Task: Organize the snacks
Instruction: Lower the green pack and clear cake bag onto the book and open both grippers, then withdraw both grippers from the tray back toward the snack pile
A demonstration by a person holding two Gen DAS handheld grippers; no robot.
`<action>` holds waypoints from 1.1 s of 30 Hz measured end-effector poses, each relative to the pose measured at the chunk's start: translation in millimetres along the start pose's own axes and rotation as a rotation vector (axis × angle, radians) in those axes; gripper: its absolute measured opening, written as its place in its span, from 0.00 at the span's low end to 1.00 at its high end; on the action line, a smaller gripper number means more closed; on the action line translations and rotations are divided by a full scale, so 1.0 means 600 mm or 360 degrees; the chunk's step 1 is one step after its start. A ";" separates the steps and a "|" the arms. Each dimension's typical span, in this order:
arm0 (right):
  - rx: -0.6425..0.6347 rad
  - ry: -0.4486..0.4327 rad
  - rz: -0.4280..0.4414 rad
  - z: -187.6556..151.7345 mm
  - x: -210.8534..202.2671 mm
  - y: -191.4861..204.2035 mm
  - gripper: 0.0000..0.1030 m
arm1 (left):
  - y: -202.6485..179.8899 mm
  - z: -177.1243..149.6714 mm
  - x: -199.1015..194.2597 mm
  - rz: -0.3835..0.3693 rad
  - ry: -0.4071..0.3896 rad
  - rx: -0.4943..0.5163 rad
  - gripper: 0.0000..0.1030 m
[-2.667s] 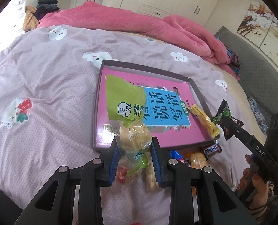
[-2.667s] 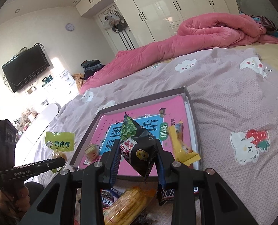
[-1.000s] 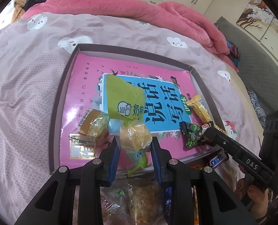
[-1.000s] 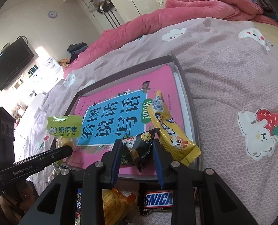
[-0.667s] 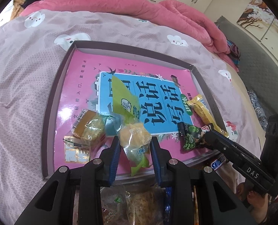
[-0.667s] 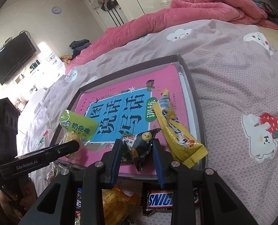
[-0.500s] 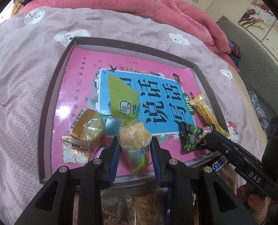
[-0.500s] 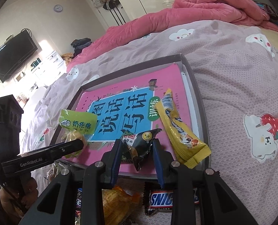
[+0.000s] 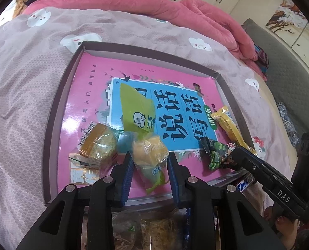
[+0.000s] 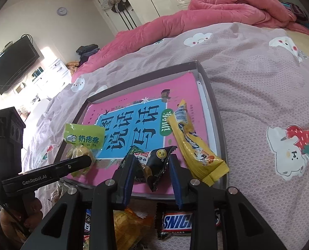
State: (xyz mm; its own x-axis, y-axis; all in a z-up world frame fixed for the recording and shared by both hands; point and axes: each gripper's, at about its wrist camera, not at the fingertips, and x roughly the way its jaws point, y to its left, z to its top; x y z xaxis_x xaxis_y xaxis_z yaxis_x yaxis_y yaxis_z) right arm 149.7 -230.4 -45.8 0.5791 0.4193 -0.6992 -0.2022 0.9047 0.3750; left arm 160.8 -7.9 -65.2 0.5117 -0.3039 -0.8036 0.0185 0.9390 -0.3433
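A shallow grey tray [image 9: 52, 125] lined with a pink and blue book lies on the bed. My left gripper [image 9: 150, 167] is shut on a yellow milk-snack bag [image 9: 149, 154] with a green header, low over the tray's near edge. Beside it in the tray lies a small wrapped cake [image 9: 98, 143]. My right gripper [image 10: 151, 166] is shut on a black and green pea packet [image 10: 156, 158] over the tray's near right part [image 10: 214, 114]. A yellow bar [image 10: 194, 145] lies along the right rim. The left gripper [image 10: 85, 158] and its bag [image 10: 83, 138] show at the left.
Loose snacks lie on the sheet just before the tray's near edge: a Snickers bar [image 10: 179, 223], an orange packet [image 10: 129, 227] and clear-wrapped cakes [image 9: 154, 233]. A pink quilt [image 9: 133, 2] is heaped at the far side of the bed.
Both grippers came forward and down from in front of the tray to over its near part, each keeping its packet. Over the last second they barely shifted.
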 end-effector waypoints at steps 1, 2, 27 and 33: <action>0.0001 0.0001 -0.0001 0.000 0.000 0.000 0.32 | 0.001 0.000 -0.001 0.0001 0.0000 -0.0001 0.32; 0.0001 0.0001 -0.0004 0.000 0.000 0.001 0.32 | 0.002 0.001 -0.001 0.0001 0.0002 -0.0002 0.32; 0.0041 -0.0130 0.0013 0.016 -0.036 -0.012 0.41 | 0.013 -0.003 -0.034 -0.0023 -0.0017 -0.0030 0.54; 0.0046 -0.0153 0.0017 0.020 -0.040 -0.012 0.44 | 0.017 -0.006 -0.046 -0.0023 -0.0026 -0.0037 0.58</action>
State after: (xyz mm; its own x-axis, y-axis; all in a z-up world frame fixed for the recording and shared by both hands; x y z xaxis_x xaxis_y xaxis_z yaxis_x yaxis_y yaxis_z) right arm 146.6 -248.3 -24.4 0.6504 0.4187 -0.6338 -0.1868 0.8969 0.4008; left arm 143.9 9.5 -48.1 0.5255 -0.3146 -0.7905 0.0063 0.9305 -0.3661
